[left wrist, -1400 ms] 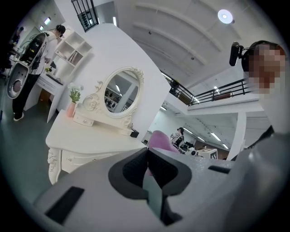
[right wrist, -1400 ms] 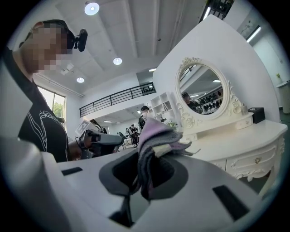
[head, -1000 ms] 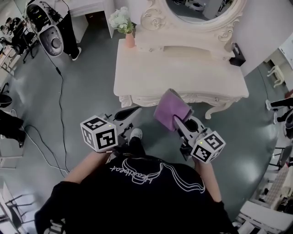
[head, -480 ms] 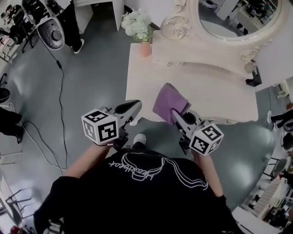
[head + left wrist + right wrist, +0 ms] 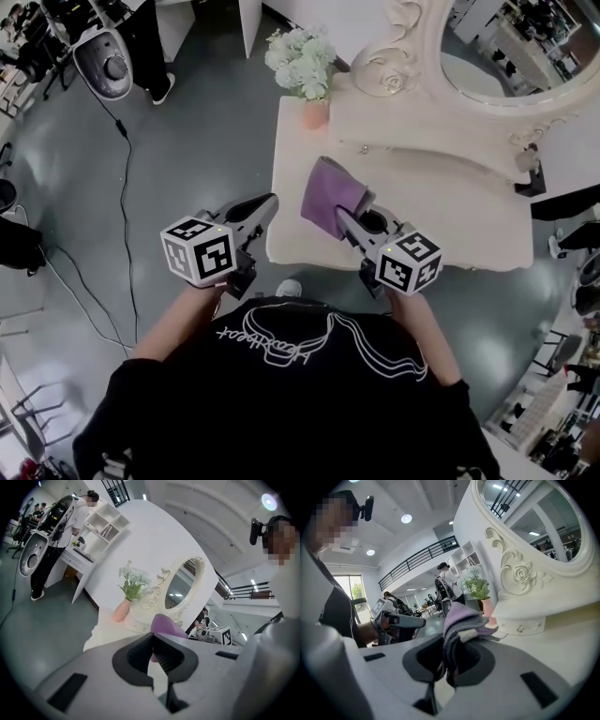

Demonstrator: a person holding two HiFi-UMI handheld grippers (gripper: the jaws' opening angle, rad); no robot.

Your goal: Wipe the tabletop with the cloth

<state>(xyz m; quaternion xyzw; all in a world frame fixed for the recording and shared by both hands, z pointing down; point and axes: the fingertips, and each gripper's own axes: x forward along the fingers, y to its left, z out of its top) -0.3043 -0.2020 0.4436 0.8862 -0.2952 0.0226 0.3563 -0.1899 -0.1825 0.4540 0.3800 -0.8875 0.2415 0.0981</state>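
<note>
Where the cloth is: the purple cloth [image 5: 330, 195] is pinched in my right gripper [image 5: 349, 218], over the near left part of the table [image 5: 450, 220]. In the right gripper view its folded edges bunch between the jaws. I cannot tell whether it touches the table top yet.
Right gripper: clamped on the cloth and pointing across the table towards the vase [image 5: 314, 114] at the table's far left corner.
Left gripper [image 5: 265, 202]: jaws pressed together on nothing, just off the table's near left corner.
Step in hand: in my judgement, bringing the cloth down for a first stroke.
How to do it well: lower until the free fold lies flat on the table, not the jaw tips. Keep the pressure light and even. Sweep in overlapping passes from the table's left side to its right. Stop short of the vase and the mirror [image 5: 525, 42] at the table's back.
Change from earlier frame: a second ago the cloth hung over the floor in front of the table; it is now past the table's front edge. The left gripper has drawn nearer the table's left corner.
</note>
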